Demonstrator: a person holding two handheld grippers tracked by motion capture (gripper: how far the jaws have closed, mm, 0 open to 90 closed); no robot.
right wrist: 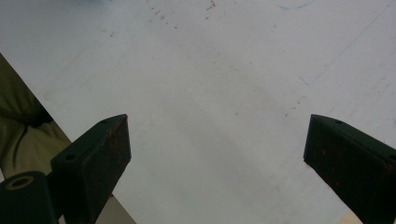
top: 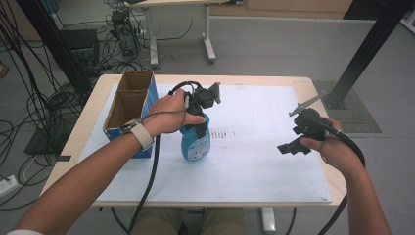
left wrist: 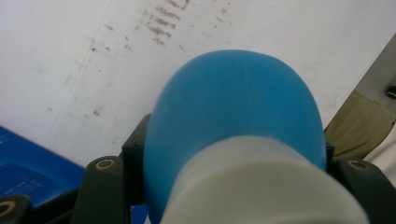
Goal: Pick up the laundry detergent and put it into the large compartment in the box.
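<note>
A blue plastic bottle with a printed label stands upright over the white mat, just right of the box. My left gripper points down and is shut on the bottle's upper part. In the left gripper view the blue bottle and its white top sit between the two jaws of my left gripper. Whether the bottle's base touches the mat I cannot tell. My right gripper hovers over the mat's right side. In its own view my right gripper is open, with bare mat between the jaws.
An open cardboard box with blue sides stands at the table's left, right beside the left forearm; its blue side is at the lower left of the left gripper view. Cables trail from both grippers. The mat's near edge is close to the person's lap.
</note>
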